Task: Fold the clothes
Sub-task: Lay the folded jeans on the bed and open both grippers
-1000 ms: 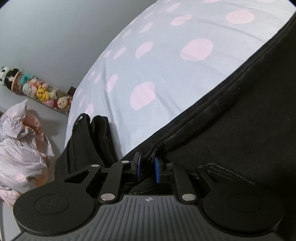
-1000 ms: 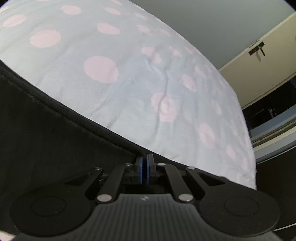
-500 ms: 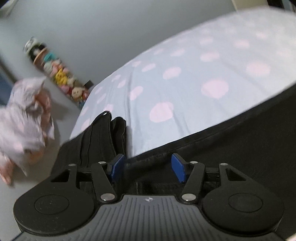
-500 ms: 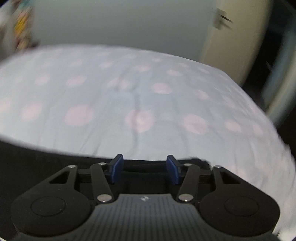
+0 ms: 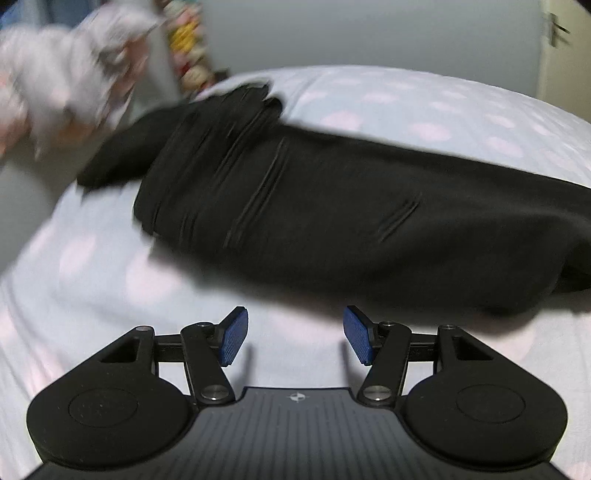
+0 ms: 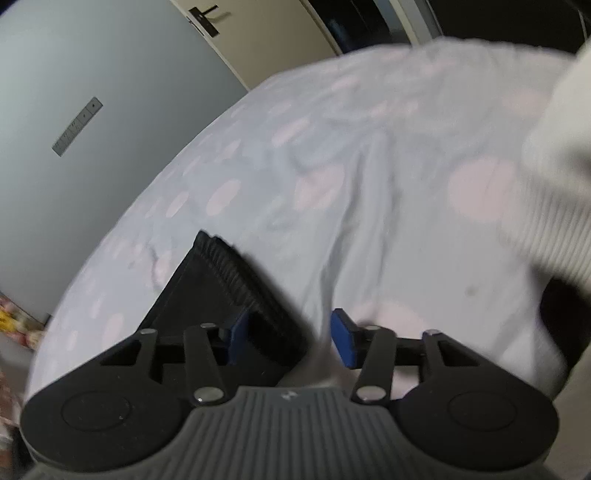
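A black garment (image 5: 332, 214) lies folded in a long band across the bed, with creases on top and a bunched end at the far left. My left gripper (image 5: 293, 336) is open and empty, just short of the garment's near edge, above the sheet. In the right wrist view a ribbed black corner of the garment (image 6: 229, 280) lies on the sheet. My right gripper (image 6: 290, 338) is open; the corner reaches in by its left pad (image 6: 236, 336), which is partly hidden behind the cloth.
The bed has a pale blue sheet with pink dots (image 5: 92, 273), wrinkled in the right wrist view (image 6: 369, 177). A crumpled pale bundle (image 5: 66, 81) and soft toys (image 5: 184, 40) are at the far left. A cream ribbed cloth (image 6: 554, 184) hangs at the right. A door (image 6: 258, 33) stands behind.
Both grippers let go of the black garment's edge and opened. Both have pulled back; the left one now sees the whole folded garment, the right one has swung towards the bed's end.
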Demonstrator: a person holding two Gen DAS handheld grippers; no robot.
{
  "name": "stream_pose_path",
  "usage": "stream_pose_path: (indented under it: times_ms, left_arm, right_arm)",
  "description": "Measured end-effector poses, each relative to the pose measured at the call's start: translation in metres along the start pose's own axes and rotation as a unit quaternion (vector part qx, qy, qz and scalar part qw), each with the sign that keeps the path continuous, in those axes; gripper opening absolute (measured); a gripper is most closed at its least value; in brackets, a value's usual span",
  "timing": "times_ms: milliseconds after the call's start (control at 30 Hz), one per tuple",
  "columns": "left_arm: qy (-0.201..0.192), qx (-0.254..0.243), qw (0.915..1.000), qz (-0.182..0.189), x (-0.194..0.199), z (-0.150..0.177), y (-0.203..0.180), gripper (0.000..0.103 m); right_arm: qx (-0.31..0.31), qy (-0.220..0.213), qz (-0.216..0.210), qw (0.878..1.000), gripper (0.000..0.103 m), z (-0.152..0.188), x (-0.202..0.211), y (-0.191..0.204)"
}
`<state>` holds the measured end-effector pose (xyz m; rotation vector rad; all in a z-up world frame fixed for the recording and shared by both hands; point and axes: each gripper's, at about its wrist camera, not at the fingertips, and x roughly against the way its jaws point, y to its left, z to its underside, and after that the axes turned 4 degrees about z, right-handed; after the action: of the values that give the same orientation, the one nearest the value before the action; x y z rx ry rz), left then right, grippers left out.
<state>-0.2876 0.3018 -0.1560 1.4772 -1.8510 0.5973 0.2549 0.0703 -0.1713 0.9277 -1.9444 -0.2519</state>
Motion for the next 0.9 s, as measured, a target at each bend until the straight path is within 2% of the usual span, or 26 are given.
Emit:
stream_pose_path:
  times_ms: [67, 100, 333, 400, 567, 633, 667, 767, 800, 867, 900]
  left_arm:
    - [0.006, -0.004, 1.0000, -0.006, -0.005, 0.007, -0.001, 0.068]
    - [0.002, -0.002, 1.0000, -0.008, -0.007, 0.011, -0.002, 0.068]
    - [-0.024, 0.016, 0.9994, -0.019, -0.008, 0.021, -0.006, 0.069]
    - [-0.030, 0.018, 0.9992, -0.021, -0.008, 0.023, -0.006, 0.072]
    - [-0.038, 0.035, 0.9981, -0.033, -0.011, 0.029, 0.000, 0.095]
    - [-0.043, 0.043, 0.9976, -0.032, -0.012, 0.031, 0.005, 0.099]
    - [-0.047, 0.043, 0.9974, -0.032, -0.012, 0.032, 0.006, 0.102]
    - [-0.060, 0.042, 0.9967, -0.034, -0.012, 0.037, 0.008, 0.103]
    - [-0.067, 0.045, 0.9962, -0.033, -0.011, 0.039, 0.009, 0.103]
    - [-0.081, 0.048, 0.9950, -0.031, -0.012, 0.044, 0.011, 0.103]
    - [-0.086, 0.049, 0.9946, -0.031, -0.011, 0.046, 0.011, 0.103]
  right_arm:
    - [0.008, -0.004, -0.003, 1.000, 0.021, -0.004, 0.002, 0.010]
    - [0.019, -0.015, -0.010, 1.000, 0.013, -0.007, 0.007, 0.016]
    - [0.078, -0.091, -0.044, 0.992, 0.009, -0.038, 0.032, 0.062]
    - [0.093, -0.100, -0.028, 0.990, 0.008, -0.040, 0.026, 0.068]
    - [0.099, -0.060, 0.051, 0.992, 0.008, -0.017, -0.011, 0.041]
    - [0.089, -0.048, 0.068, 0.993, 0.008, -0.006, -0.020, 0.027]
    - [0.081, -0.044, 0.072, 0.993, 0.008, -0.002, -0.021, 0.021]
    - [0.051, -0.051, 0.072, 0.995, 0.009, 0.006, -0.011, 0.012]
    - [0.048, -0.062, 0.072, 0.994, 0.014, 0.011, -0.003, 0.014]
    - [0.077, -0.095, 0.062, 0.991, 0.017, 0.024, 0.021, 0.030]
    - [0.102, -0.107, 0.046, 0.988, 0.023, 0.035, 0.033, 0.041]
